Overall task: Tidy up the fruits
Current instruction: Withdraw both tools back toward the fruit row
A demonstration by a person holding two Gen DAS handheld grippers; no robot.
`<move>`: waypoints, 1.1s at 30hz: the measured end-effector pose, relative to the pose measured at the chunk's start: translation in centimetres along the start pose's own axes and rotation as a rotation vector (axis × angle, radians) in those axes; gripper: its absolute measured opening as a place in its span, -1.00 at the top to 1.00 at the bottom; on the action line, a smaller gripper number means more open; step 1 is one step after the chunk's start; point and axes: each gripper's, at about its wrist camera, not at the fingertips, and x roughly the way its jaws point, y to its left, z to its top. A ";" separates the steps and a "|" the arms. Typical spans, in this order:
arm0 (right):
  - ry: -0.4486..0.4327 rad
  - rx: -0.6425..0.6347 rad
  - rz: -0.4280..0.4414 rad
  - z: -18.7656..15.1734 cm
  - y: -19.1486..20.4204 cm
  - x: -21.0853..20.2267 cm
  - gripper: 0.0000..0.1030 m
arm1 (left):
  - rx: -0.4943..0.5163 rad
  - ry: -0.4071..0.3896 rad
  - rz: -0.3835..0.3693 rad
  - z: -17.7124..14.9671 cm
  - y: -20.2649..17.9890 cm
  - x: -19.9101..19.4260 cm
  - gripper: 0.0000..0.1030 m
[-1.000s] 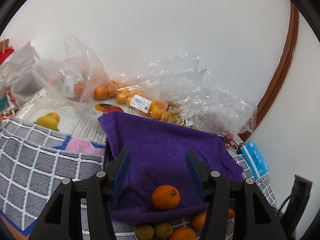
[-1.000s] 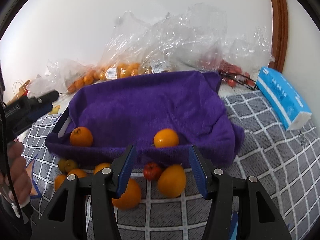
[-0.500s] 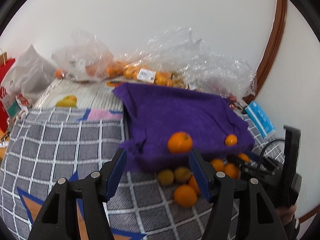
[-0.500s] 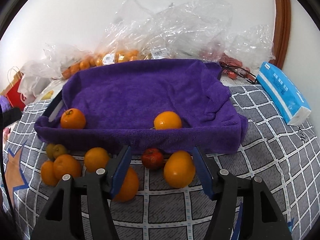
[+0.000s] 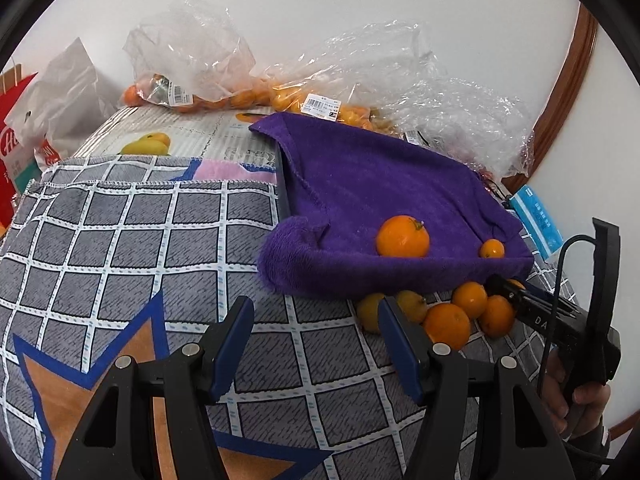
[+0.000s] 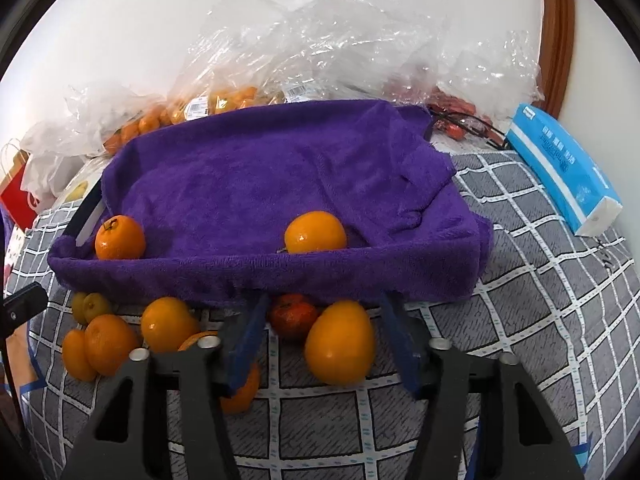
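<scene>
A grey checked cloth (image 6: 540, 320) covers the table, with clear bags (image 6: 360, 40) of fruit along the wall behind. On the cloth sits a tray draped in a purple towel (image 6: 260, 168), holding two oranges: one (image 6: 120, 237) at its left end, one (image 6: 315, 233) near the front middle. More loose fruit lies just in front of the tray, among it a big orange (image 6: 340, 342) and a red fruit (image 6: 294, 316). The right gripper (image 6: 324, 320) hangs over these, jaws wide apart and empty. The left gripper (image 5: 316, 316) is likewise spread wide, holding nothing, above bare cloth left of the tray.
</scene>
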 end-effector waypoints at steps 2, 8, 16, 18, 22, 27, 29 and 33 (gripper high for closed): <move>-0.009 -0.002 -0.006 -0.1 0.0 -0.2 0.02 | 0.004 0.003 0.009 -0.1 -0.1 0.1 -0.20; -0.045 -0.014 -0.003 -0.3 0.0 -1.3 0.12 | 0.009 0.003 0.036 -0.1 -0.1 0.5 -0.20; -0.032 -0.020 0.022 -0.8 -0.3 -1.5 0.13 | 0.029 0.038 0.079 -0.5 -0.2 1.5 -0.20; -0.030 -0.018 0.027 -0.8 -0.3 -1.4 0.13 | 0.035 0.035 0.090 -0.6 -0.3 1.7 -0.20; -0.015 -0.033 0.031 -0.9 -0.1 -1.1 0.05 | 0.050 0.026 0.106 -0.7 -0.4 1.8 -0.20; -0.001 -0.035 0.031 -1.1 -0.5 -1.2 0.02 | -0.001 0.009 0.040 -0.5 0.4 1.4 -0.19; 0.010 -0.022 0.034 -1.3 -1.1 -1.3 0.02 | -0.019 0.000 0.009 -0.5 0.6 1.2 -0.17; 0.022 0.011 0.076 -1.6 -2.1 -1.4 0.02 | -0.003 -0.015 -0.038 -0.5 0.0 1.0 -0.16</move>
